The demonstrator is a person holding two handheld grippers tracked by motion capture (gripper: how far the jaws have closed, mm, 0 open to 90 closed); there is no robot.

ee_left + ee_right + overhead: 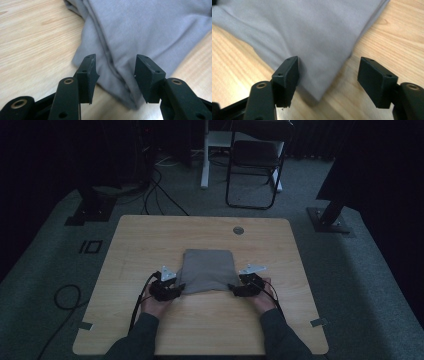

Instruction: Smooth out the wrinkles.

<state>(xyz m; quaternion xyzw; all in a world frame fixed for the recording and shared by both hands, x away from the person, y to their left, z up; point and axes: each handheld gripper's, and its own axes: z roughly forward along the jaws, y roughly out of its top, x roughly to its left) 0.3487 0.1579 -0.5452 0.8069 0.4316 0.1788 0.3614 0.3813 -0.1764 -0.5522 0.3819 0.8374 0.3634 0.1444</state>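
A folded grey cloth lies flat in the middle of the wooden table. My left gripper is at its near left corner and my right gripper at its near right corner, each held in a hand. In the left gripper view the jaws stand apart with the cloth's corner lying between them, pads clear of the fabric. In the right gripper view the jaws are wide apart, and the cloth's corner lies beside the left pad.
A round cable hole sits near the table's far edge. Beyond the table stand a black folding chair and two dark stand bases. Cables run across the carpet at the left.
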